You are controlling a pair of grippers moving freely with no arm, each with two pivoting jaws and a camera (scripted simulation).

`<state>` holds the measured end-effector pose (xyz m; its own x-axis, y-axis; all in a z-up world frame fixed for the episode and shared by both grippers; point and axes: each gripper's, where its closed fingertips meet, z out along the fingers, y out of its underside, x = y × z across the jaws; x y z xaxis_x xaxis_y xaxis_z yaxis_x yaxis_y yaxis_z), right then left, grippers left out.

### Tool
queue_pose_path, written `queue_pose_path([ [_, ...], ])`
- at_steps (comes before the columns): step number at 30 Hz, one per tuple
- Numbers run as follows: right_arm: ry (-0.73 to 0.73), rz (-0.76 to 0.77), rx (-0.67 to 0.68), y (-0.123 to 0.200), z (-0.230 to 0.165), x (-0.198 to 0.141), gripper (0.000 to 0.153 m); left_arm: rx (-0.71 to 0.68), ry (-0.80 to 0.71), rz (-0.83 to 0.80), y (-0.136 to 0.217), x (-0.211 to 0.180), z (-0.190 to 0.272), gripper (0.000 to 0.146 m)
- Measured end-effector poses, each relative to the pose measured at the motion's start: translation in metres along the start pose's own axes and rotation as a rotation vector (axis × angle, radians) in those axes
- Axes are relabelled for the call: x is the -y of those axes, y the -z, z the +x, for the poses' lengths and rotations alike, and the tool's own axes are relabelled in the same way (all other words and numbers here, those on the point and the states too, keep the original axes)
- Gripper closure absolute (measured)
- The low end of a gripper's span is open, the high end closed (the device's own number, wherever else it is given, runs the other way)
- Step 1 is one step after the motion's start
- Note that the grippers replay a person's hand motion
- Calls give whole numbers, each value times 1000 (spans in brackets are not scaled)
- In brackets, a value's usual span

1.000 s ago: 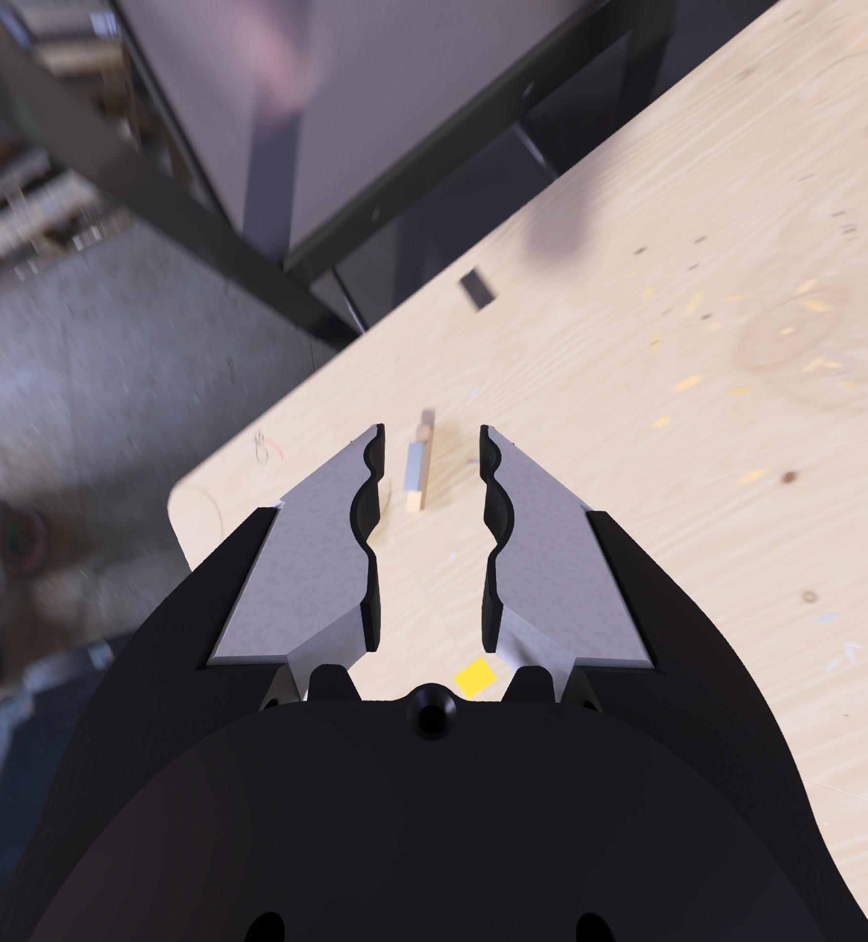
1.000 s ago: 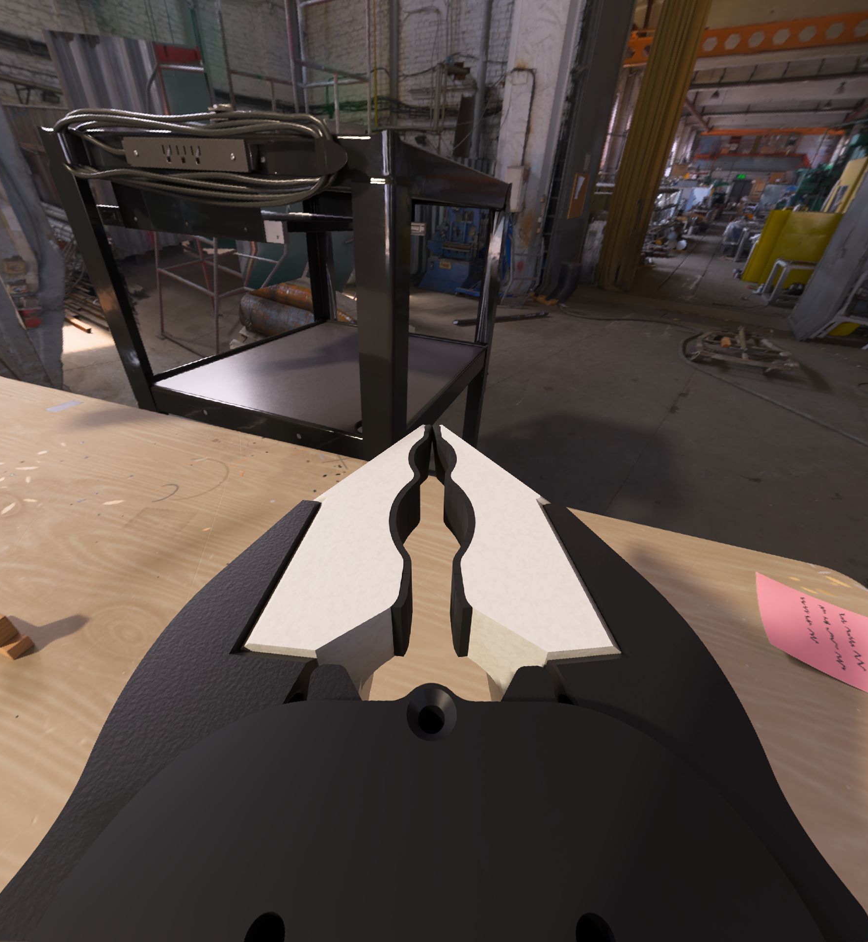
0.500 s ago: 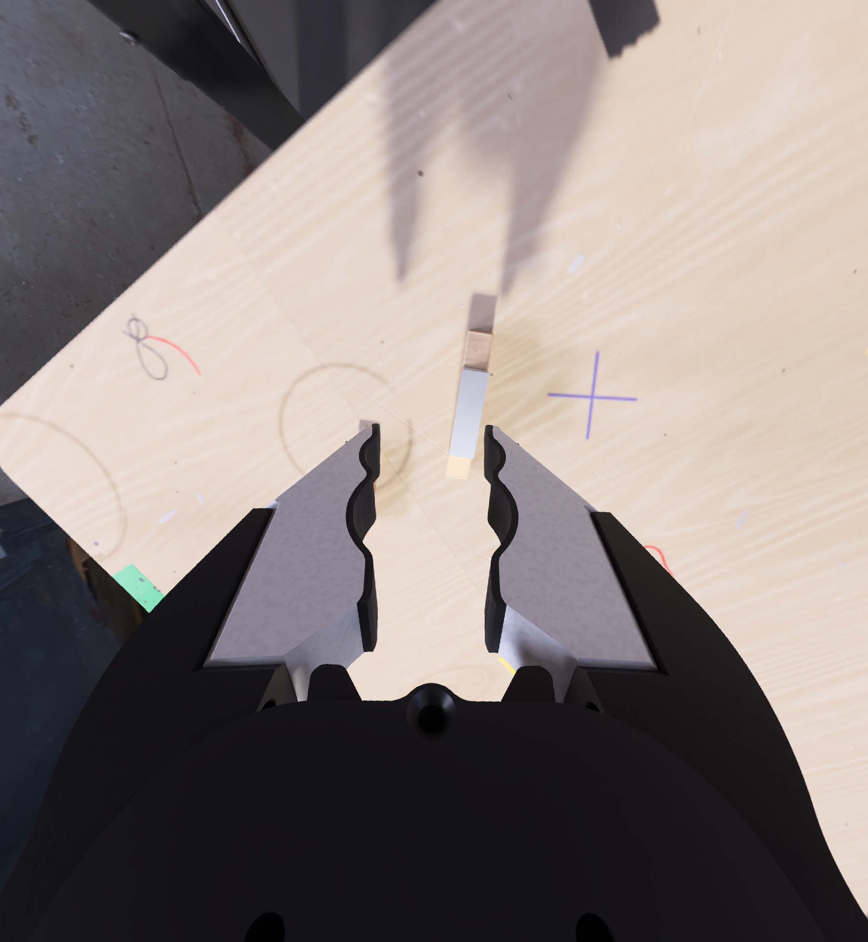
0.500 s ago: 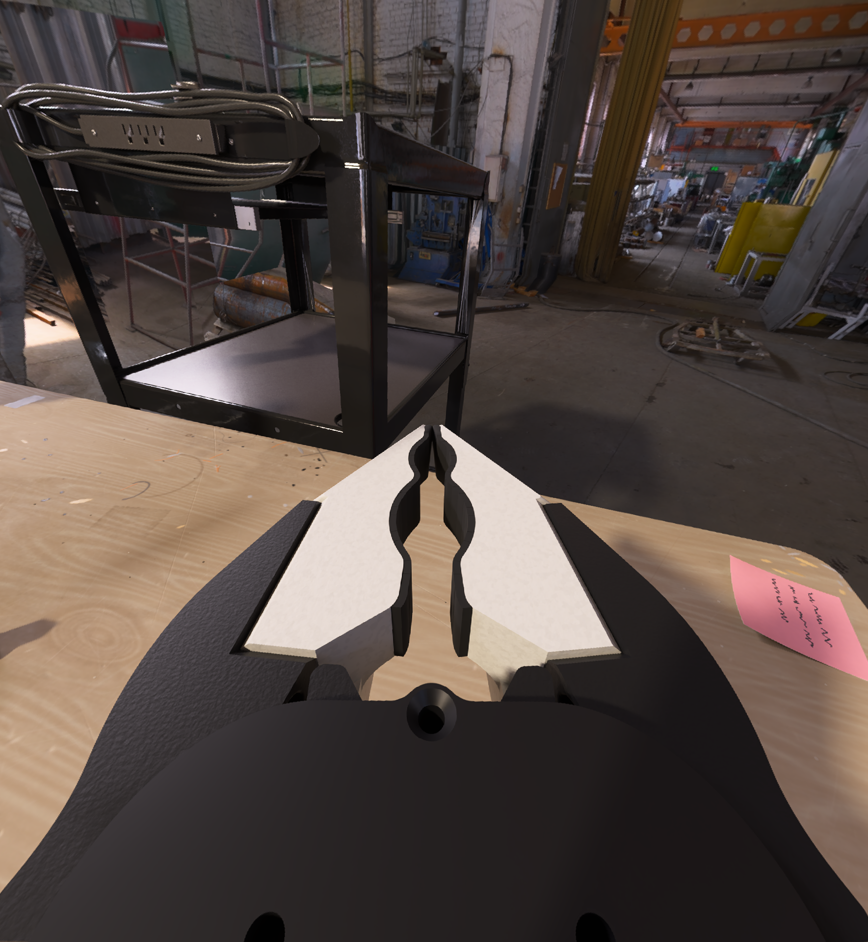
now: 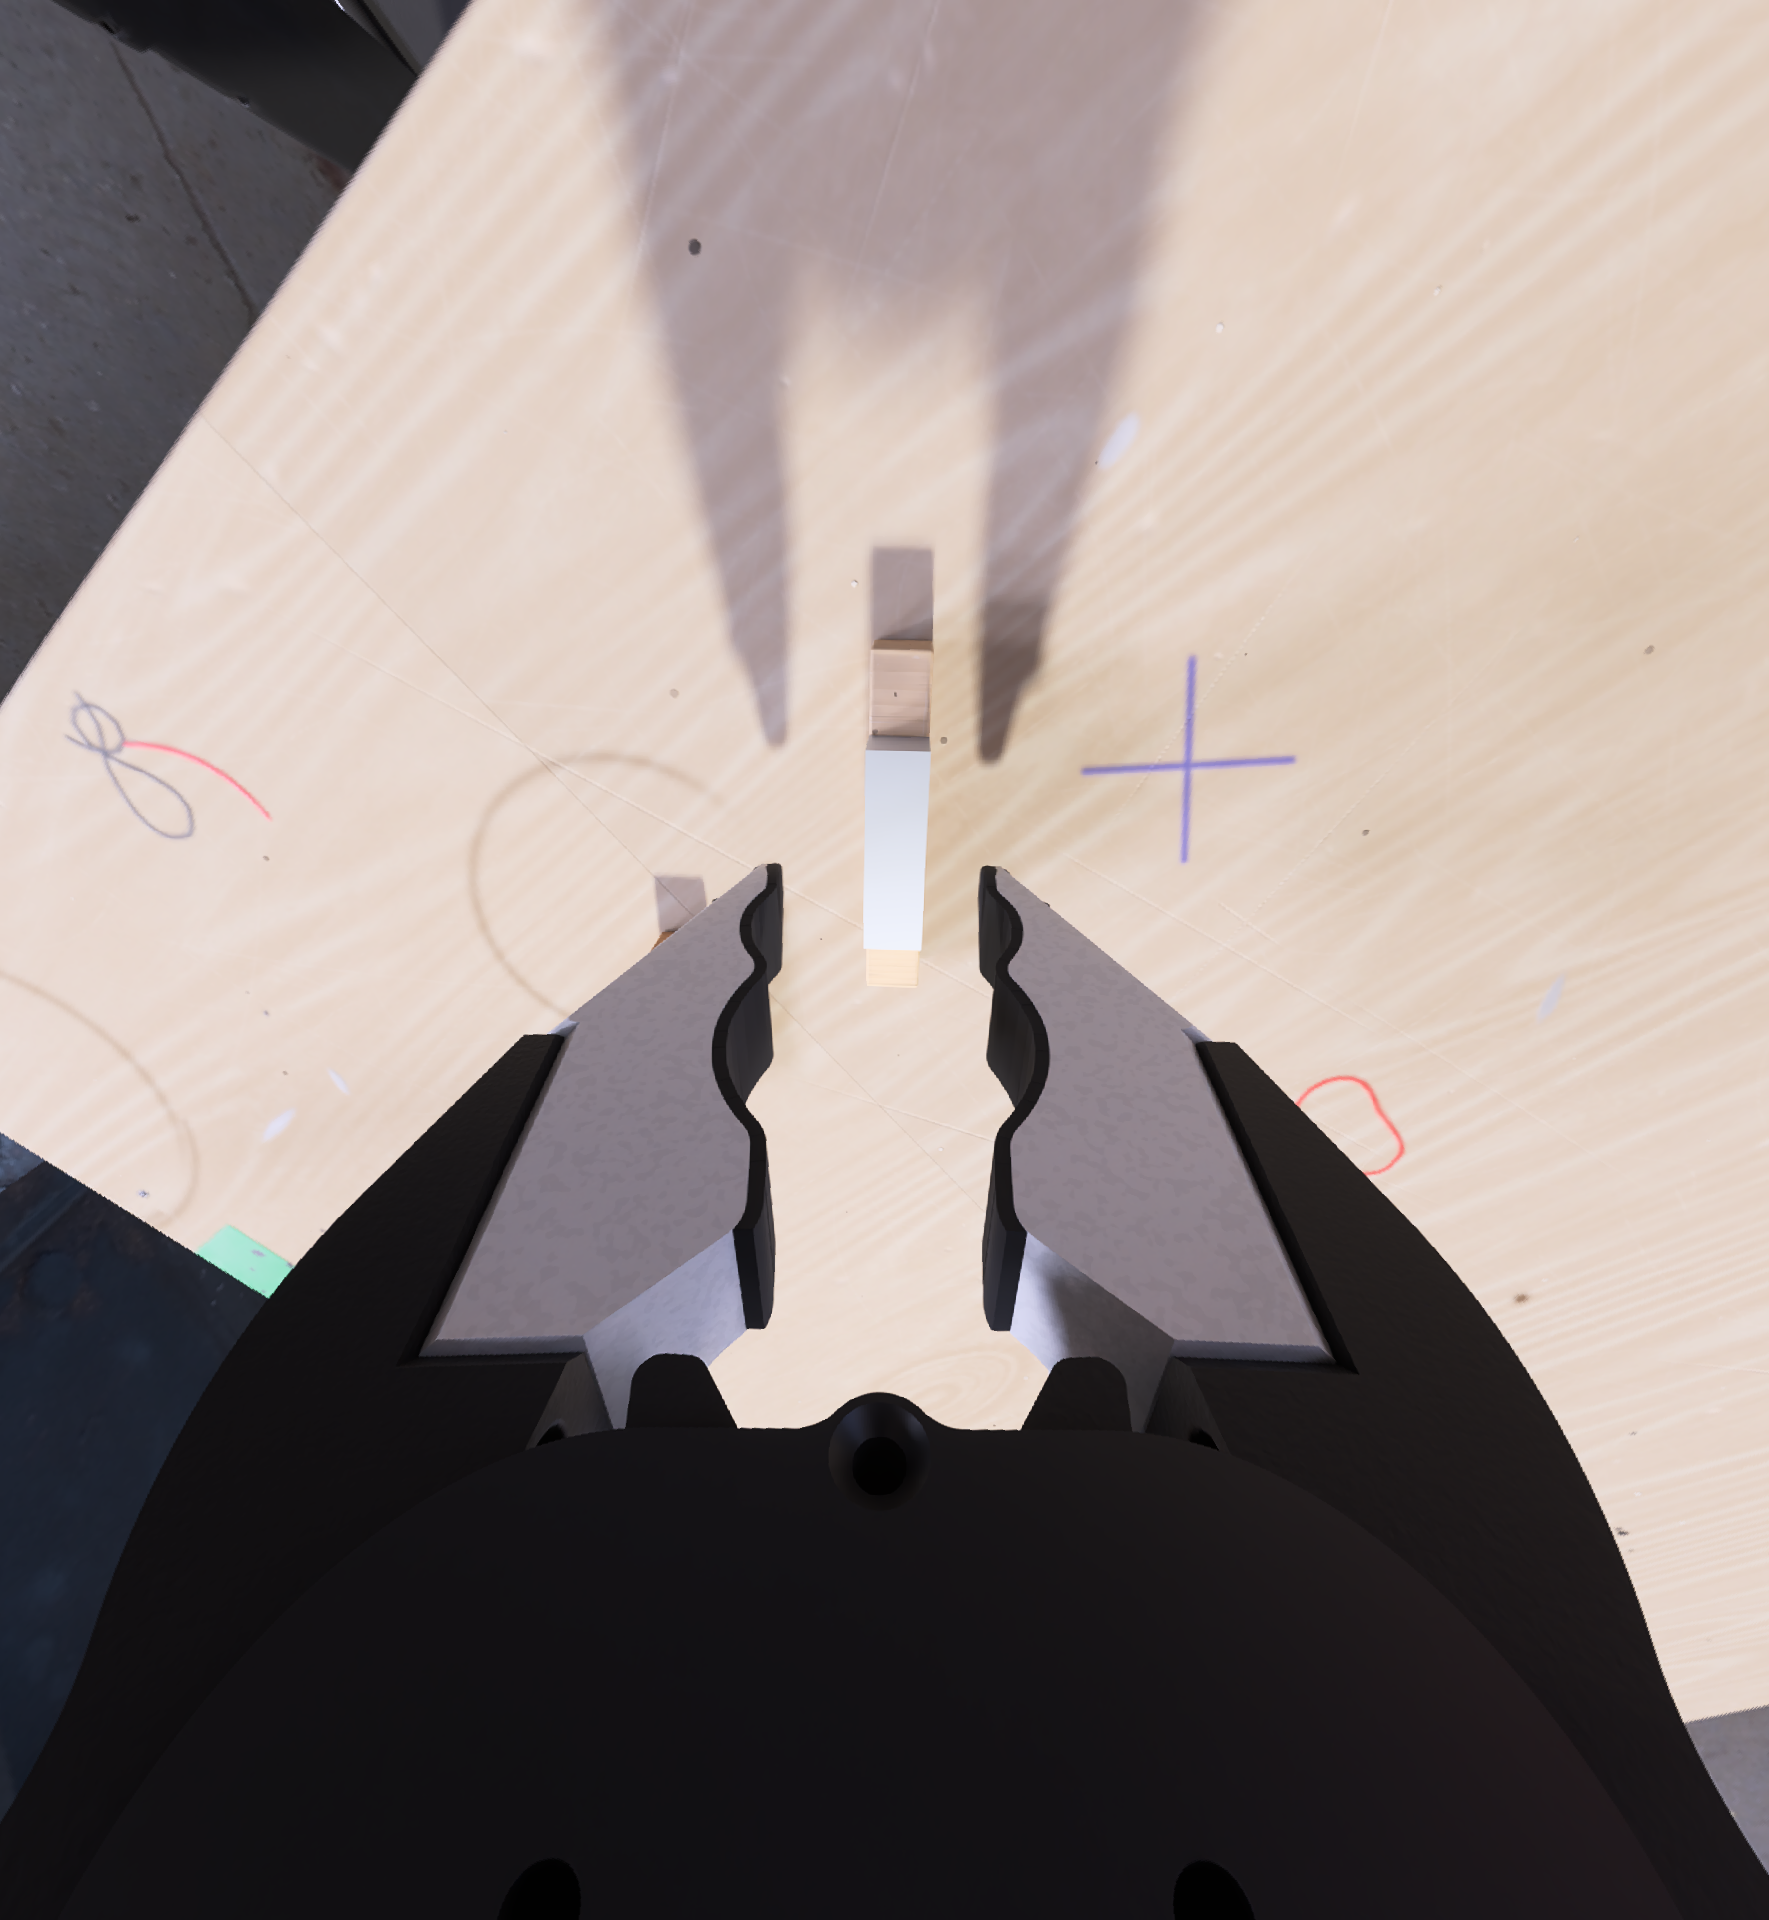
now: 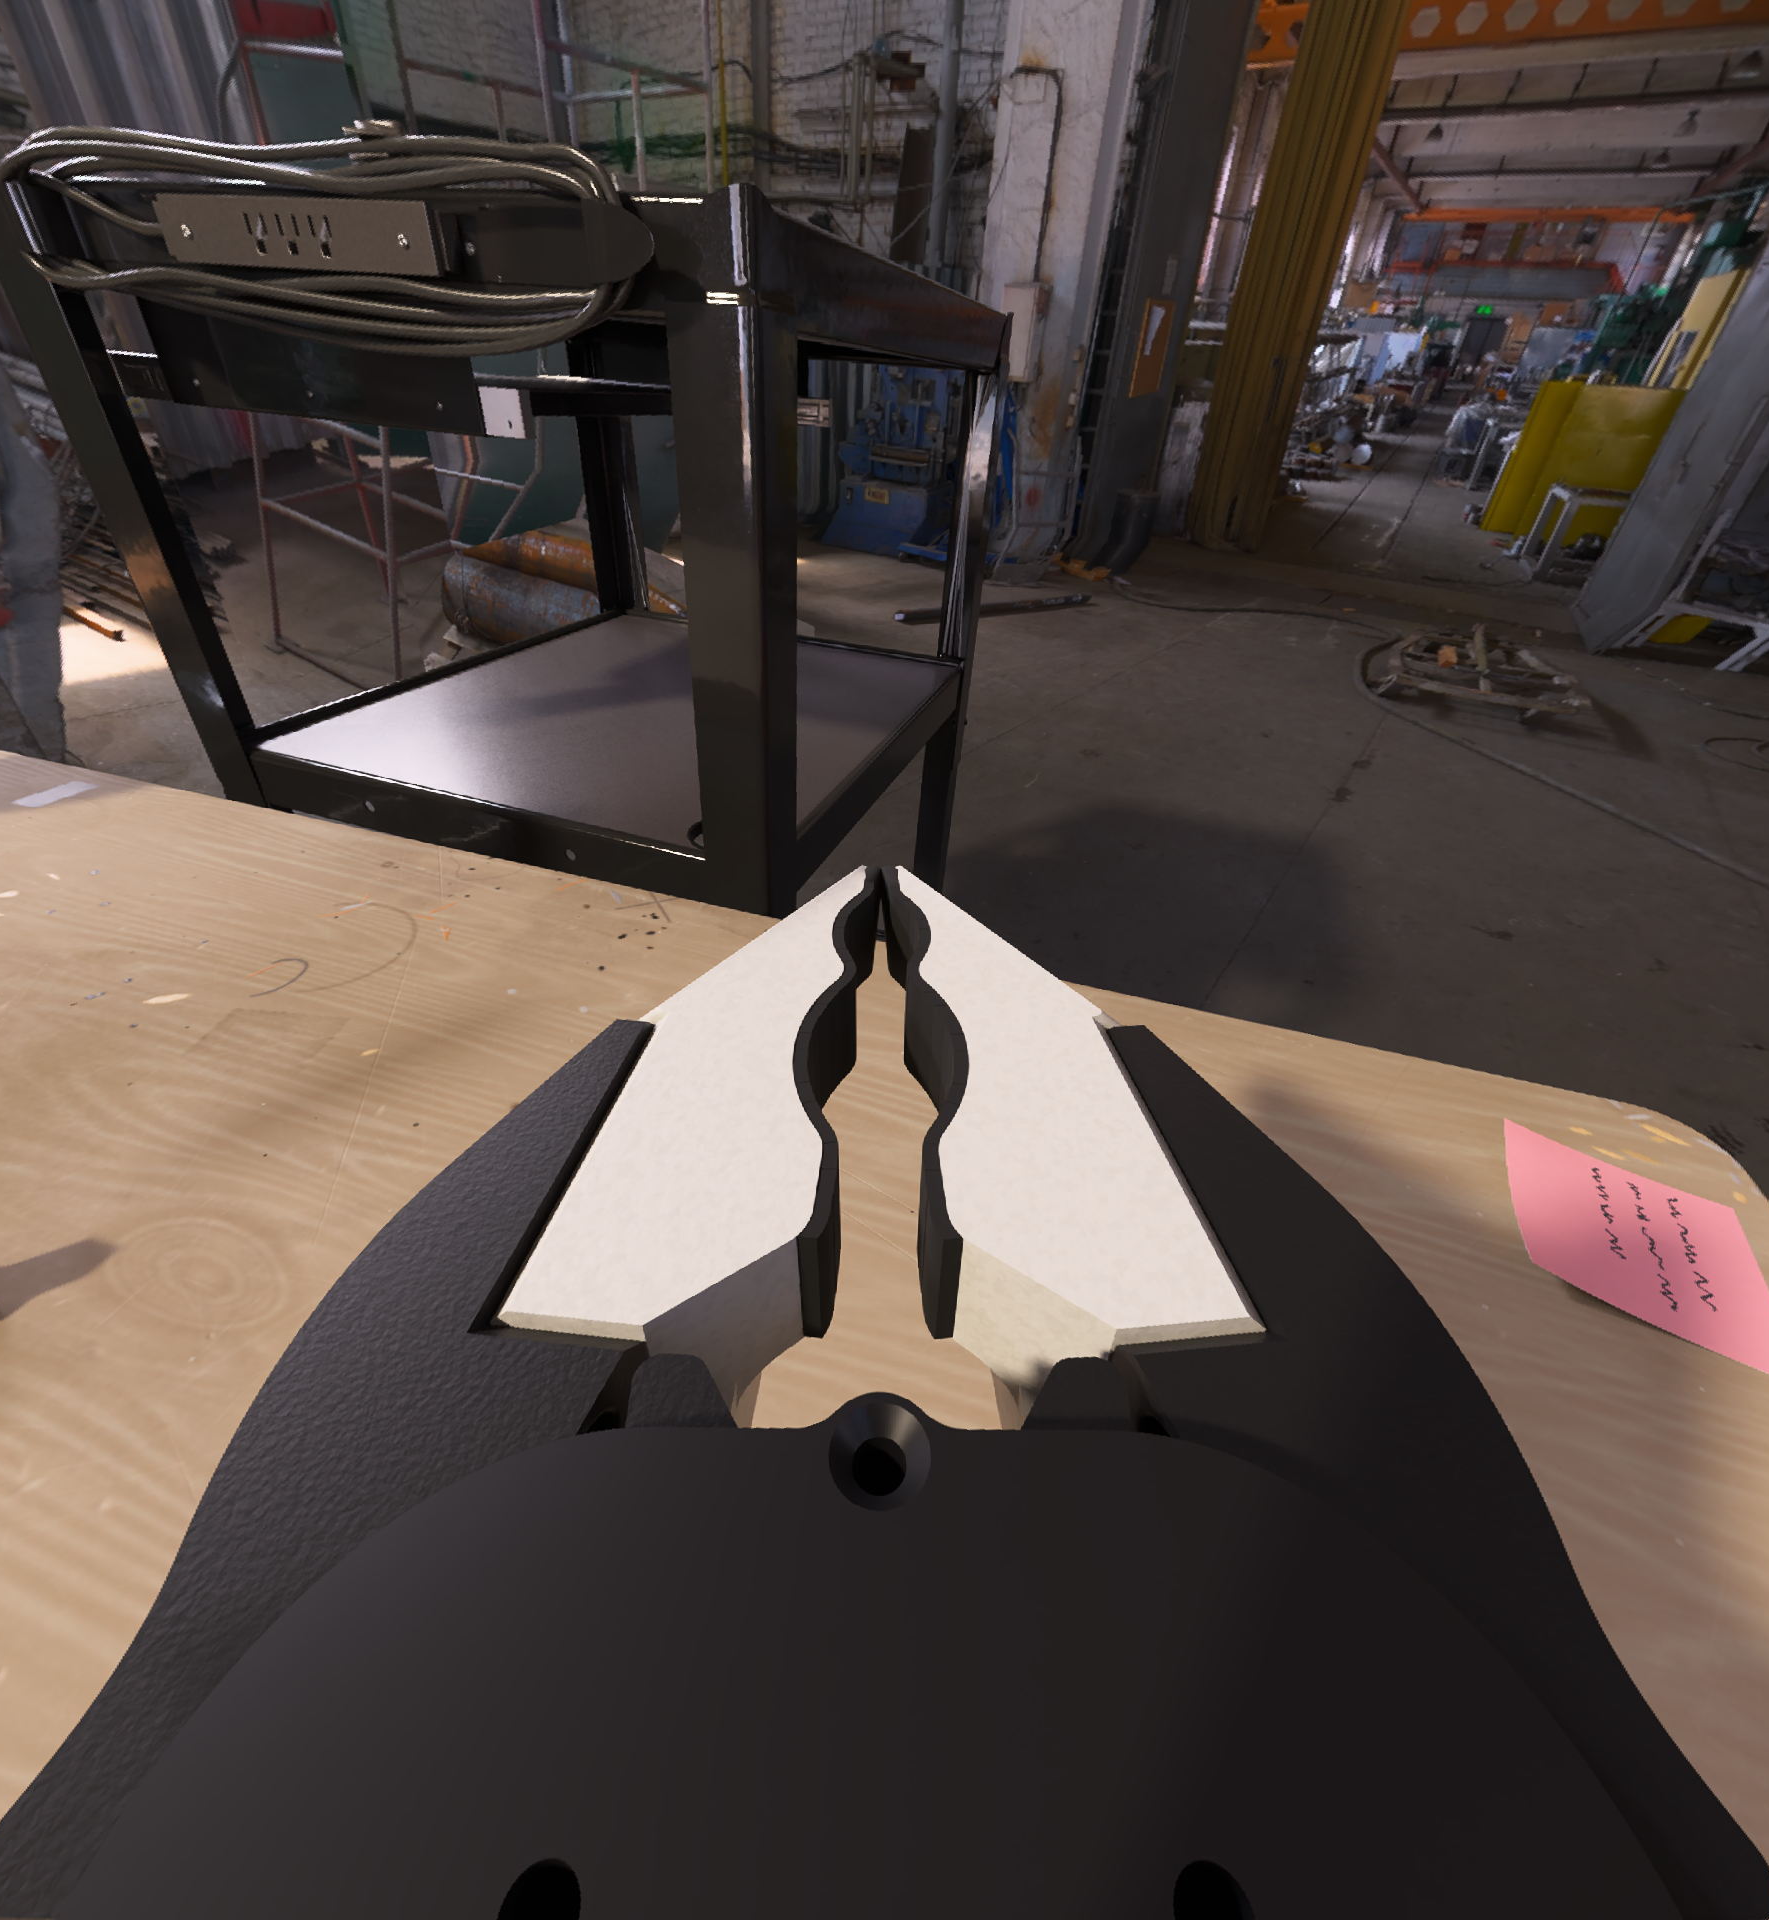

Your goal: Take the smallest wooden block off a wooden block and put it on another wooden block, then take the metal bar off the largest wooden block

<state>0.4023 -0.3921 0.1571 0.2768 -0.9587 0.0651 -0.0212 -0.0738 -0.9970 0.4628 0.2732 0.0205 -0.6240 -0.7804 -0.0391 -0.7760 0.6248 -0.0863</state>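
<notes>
Below the left gripper (image 5: 880, 883), jaws wide & empty, the metal bar (image 5: 895, 847) lies atop a wooden block (image 5: 899, 691) on the table (image 5: 1482, 520). Looks stiff, slick, prob. light; pinch long sides mid-length. Right gripper (image 6: 878, 883) nearly closed, holding nothing.

The pink note (image 6: 1649, 1247) bears illegible handwriting.

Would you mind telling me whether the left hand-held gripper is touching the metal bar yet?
Apart. In the left wrist view the open left hand-held gripper hangs above the metal bar, and bare tabletop shows between the bar and each fingertip.
</notes>
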Motion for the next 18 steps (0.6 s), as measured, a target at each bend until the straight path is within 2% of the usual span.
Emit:
queue_pose_path([
  [2, -1, 1, 0, 0, 0, 0, 153, 7, -9, -17, -3, -1, 1, 117],
  [4, -4, 0, 1, 0, 0, 0, 153, 2, -8, -13, -4, 0, 2, 135],
  [8, -5, -3, 5, -1, 0, 0, 153, 62, -28, -33, 6, -1, -2, 135],
  [10, -5, 1, 8, 0, -1, 1, 153, 109, -9, 31, 30, 7, -4, 135],
  [13, -10, 10, 14, 1, -1, 3, 153, 184, -16, 190, 86, 32, 12, 135],
  [16, -11, 15, 21, 1, -3, 4, 153, 220, -124, 333, 139, 67, 63, 135],
  [18, -10, 20, 24, 2, -4, 5, 153, 216, -233, 392, 158, 90, 113, 135],
])
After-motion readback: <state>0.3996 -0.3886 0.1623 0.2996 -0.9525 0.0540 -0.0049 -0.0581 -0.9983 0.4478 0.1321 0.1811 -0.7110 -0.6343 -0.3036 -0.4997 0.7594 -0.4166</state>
